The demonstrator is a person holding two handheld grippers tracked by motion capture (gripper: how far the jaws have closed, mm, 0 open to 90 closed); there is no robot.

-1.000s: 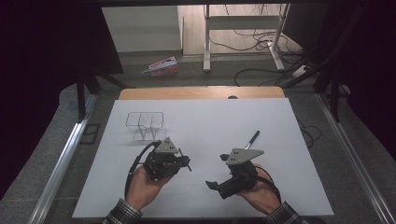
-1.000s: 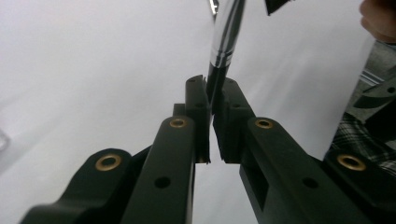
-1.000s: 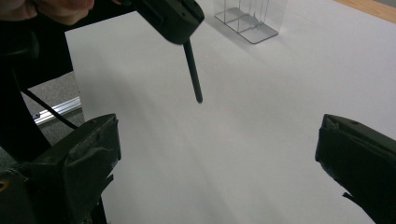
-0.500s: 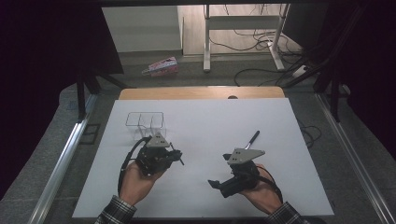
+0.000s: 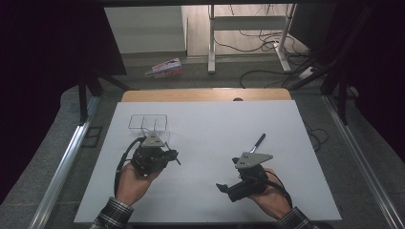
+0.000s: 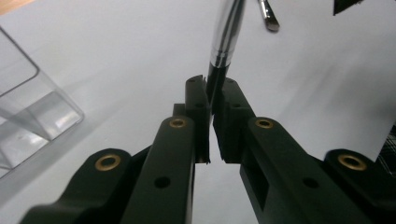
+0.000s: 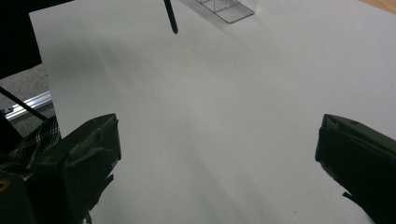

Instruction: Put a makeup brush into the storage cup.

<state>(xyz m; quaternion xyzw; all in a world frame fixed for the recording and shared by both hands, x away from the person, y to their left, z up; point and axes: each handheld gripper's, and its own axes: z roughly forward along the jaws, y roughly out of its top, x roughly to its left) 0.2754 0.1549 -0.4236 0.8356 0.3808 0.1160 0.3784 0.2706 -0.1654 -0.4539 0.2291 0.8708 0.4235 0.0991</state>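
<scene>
**Brush pinched, on its way to the clear box**

Left gripper (image 5: 168, 155) clamped on a brush (image 6: 227, 35), jaws pressed together around the dark end of the handle, with the chrome ferrule rising beyond them. Held just beside the clear box (image 5: 148, 122), on its near side, above the white table (image 5: 215, 129). Right gripper (image 7: 217, 154) spread wide, nothing between the jaws, resting well apart from the box toward the table's near right. A second brush (image 5: 258, 141) lying flat on the table, well to the right of the box and just beyond the right gripper.

Step in hand, by the look of it: carrying the pinched brush to the box. Next move likely calls for lifting over the near wall, tipping the brush upright above one compartment, then easing the jaws apart. Thin clear walls hard to judge; a low approach could knock the box.
</scene>
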